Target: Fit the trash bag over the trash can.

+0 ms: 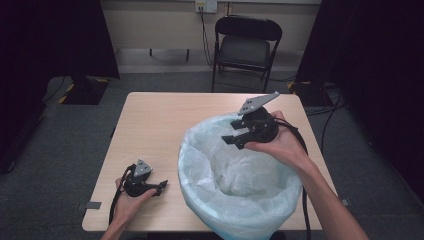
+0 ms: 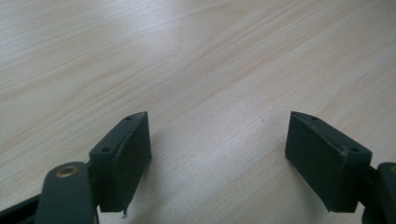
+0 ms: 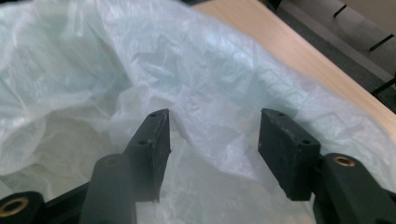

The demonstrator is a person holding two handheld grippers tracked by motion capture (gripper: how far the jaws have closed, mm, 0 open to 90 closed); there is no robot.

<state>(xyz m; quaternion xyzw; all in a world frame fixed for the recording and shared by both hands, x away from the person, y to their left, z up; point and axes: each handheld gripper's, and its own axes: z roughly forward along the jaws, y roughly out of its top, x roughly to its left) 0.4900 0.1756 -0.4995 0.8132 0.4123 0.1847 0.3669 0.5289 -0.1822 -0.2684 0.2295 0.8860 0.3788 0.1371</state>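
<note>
Working on the plastic bag [image 1: 240,185] lining a bin at the near right part of the table [image 1: 160,125]. Holding the right tongs [image 1: 235,139] above the far rim of the bag, spread wide, nothing between them, pointing down into the liner [image 3: 84,93]. Resting the left tongs [image 1: 161,187] low over bare wood [image 2: 196,60], also spread and gripping nothing. Probably still approaching; next, lowering onto the rim and pinching one fold.

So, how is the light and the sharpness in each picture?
High view: dim room, table evenly lit, slightly soft. Left gripper view: pale glare on the wood, soft shadows beside the jaws. Right gripper view: plastic bag sharp, near parts of the right gripper blurred.
</note>
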